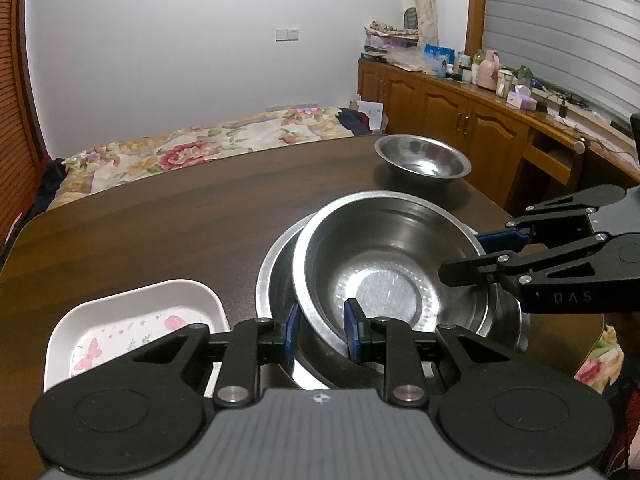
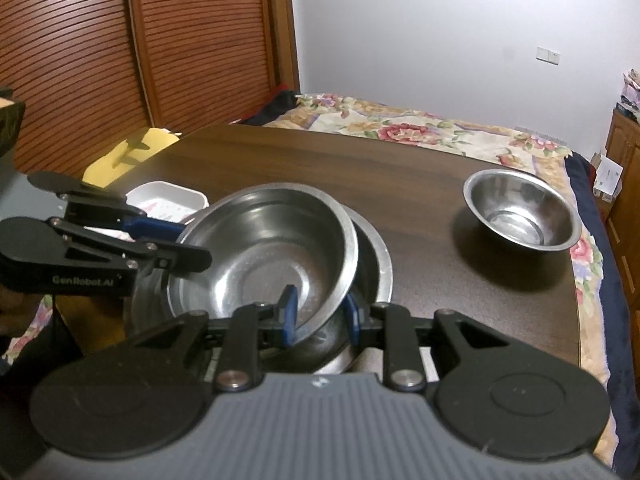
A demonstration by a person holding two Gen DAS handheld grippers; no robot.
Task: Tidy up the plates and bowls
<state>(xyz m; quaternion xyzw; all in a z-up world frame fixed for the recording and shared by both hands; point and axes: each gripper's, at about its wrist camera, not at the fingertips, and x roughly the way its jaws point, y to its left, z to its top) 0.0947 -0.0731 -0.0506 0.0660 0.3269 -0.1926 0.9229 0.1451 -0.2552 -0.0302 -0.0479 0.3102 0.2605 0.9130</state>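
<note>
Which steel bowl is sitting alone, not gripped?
The small steel bowl at the table's far right stands alone. The tilted bowl is gripped by both jaws over the bottom bowl.

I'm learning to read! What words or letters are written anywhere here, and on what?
"DAS": on the side of the black right gripper, seen from the left wrist camera; more letters may be hidden.
"GenRobot.AI": on the side of the black left gripper, seen from the right wrist camera.
Labels on the bottles and boxes on the wooden sideboard: too small to read.
</note>
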